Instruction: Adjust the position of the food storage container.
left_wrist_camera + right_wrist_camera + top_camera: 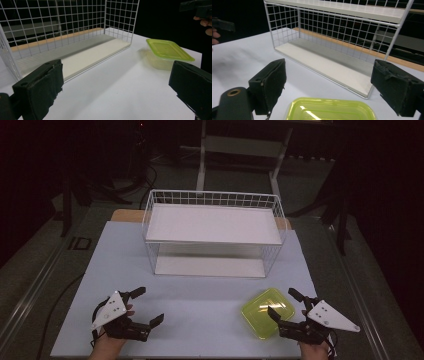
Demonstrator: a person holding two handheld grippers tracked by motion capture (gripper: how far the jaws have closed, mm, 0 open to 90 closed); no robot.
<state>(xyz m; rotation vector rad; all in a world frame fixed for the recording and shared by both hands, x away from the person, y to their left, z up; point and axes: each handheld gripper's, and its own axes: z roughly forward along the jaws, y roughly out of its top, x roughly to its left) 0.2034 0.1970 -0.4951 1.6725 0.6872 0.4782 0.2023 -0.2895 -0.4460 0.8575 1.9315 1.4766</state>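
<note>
1. While the white wire rack (pixel 212 232) stands at the far middle of the table (pixel 200 305), a lidded green container (pixel 267 312) sits in front of its right end.
2. The right gripper (pixel 286 304), jaws apart, holds nothing beside that container.
3. The left gripper (pixel 148 306), jaws apart and empty, is before the rack's left end.

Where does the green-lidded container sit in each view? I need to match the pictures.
High view: green-lidded container, lower right, by the right tongs.
Left gripper view: right of centre.
Right gripper view: bottom centre, between the jaws.
Shared landmark: the white wire rack behind it.
</note>
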